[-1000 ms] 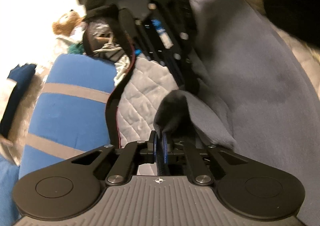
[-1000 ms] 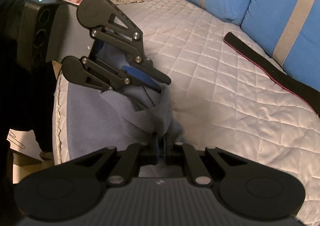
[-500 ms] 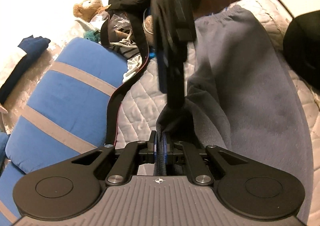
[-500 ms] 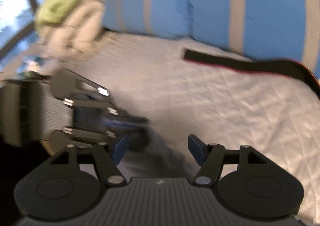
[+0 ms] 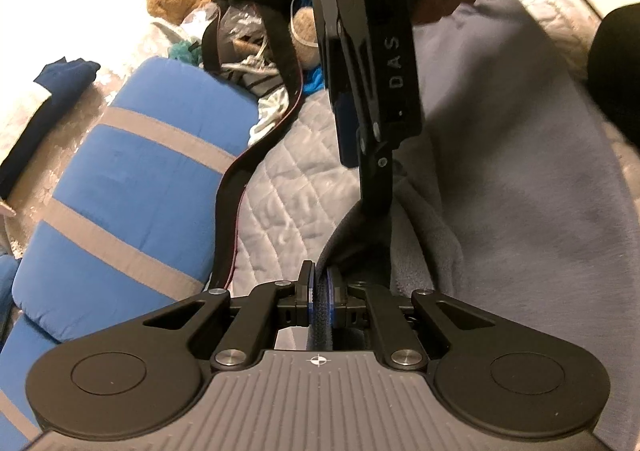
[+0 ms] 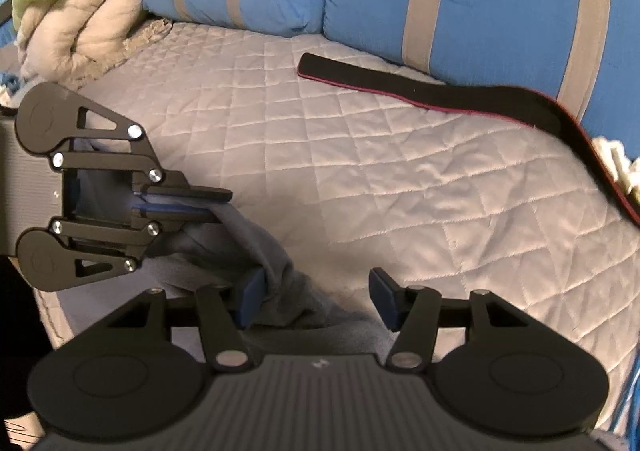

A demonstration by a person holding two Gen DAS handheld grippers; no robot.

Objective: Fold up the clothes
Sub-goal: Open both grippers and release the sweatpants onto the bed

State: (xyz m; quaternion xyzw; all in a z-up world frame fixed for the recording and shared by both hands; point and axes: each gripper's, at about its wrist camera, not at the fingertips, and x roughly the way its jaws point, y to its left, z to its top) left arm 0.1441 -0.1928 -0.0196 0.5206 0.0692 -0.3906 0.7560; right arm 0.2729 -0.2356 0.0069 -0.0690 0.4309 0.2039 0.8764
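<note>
My left gripper [image 5: 320, 287] pinches an edge of the grey garment [image 5: 520, 179] on the quilt [image 6: 360, 155]. My right gripper [image 6: 316, 299] is closing, pads apart, gripping nothing, cloth lying between them.

The black strap [image 6: 460, 101] runs off the right frame edge; the teddy bear [image 5: 176, 1] at upper left is blurred.

Grey fleece garment [image 5: 520, 171] spread over quilted bed, one edge bunched and lifted.
</note>
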